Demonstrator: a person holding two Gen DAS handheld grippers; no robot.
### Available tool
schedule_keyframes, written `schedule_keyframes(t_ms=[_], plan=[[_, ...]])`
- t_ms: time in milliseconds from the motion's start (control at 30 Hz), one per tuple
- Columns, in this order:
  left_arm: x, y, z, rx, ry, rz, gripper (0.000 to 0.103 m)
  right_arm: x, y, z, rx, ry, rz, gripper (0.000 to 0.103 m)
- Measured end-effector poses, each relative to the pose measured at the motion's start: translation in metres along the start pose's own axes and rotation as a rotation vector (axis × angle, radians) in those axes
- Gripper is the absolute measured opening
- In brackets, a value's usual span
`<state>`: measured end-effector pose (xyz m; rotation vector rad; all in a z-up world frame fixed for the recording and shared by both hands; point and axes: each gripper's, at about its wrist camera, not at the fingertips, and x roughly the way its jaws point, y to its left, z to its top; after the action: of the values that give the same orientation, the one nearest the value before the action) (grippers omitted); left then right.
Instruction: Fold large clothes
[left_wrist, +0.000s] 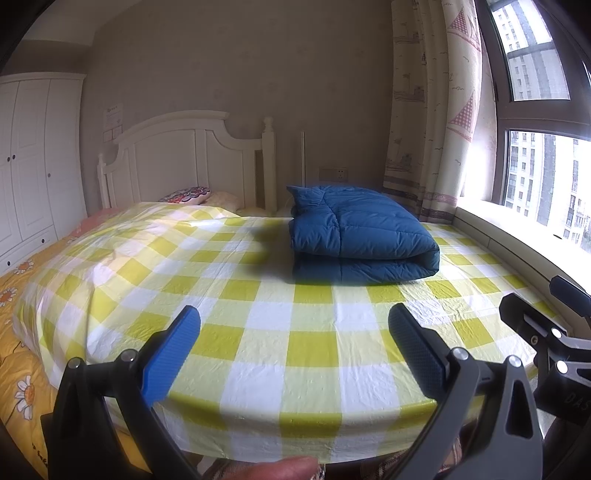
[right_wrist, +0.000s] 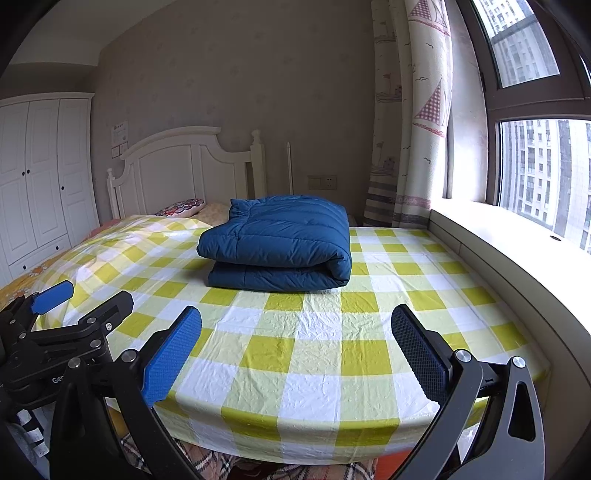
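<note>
Left wrist view
Surface: a yellow-and-white checked sheet (left_wrist: 295, 343) covers the bed, creased, with its near edge hanging over at 6 o'clock.
Room: white headboard (left_wrist: 184, 158) at 11 o'clock, white wardrobe (left_wrist: 33, 158) at 9 o'clock, patterned curtain (left_wrist: 436, 110) at 1 o'clock, window (left_wrist: 543, 173) at 2 to 3 o'clock.
Bedding: an orange flowered quilt (left_wrist: 18, 369) lies at 8 o'clock; a patterned pillow (left_wrist: 186, 194) sits below the headboard.
Task's thing: the blue padded jacket (left_wrist: 362, 240) lies folded in a thick bundle on the sheet at 12 to 1 o'clock, well apart from the fingers.
Left gripper (left_wrist: 295, 347): jaws spread wide, holding nothing, poised above the sheet's near edge; touch cannot be told.
Right gripper (left_wrist: 546, 314): partly seen at 3 to 4 o'clock.

Right wrist view
Surface: the same checked sheet (right_wrist: 317, 350), wrinkled at the centre.
Room: window sill (right_wrist: 517, 236) at 3 o'clock, wall socket (right_wrist: 323, 182) at 12 o'clock.
Task's thing: the jacket (right_wrist: 280, 243) rests at 12 o'clock, touched by neither tool.
Right gripper (right_wrist: 295, 347): jaws released and empty over the near edge.
Left gripper (right_wrist: 88, 302): at 9 o'clock, jaws apart, empty.
</note>
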<state>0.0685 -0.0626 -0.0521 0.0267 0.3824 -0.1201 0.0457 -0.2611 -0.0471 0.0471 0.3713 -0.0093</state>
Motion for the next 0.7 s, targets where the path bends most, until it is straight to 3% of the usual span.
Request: schedule_keyframes(t_ms=[700], plan=[[0.0000,0.0019,-0.0019,-0.004,0.010,-0.011,0.101,0.0023,0.0037,-0.0031,0.000,0.009,0.005,0.099]])
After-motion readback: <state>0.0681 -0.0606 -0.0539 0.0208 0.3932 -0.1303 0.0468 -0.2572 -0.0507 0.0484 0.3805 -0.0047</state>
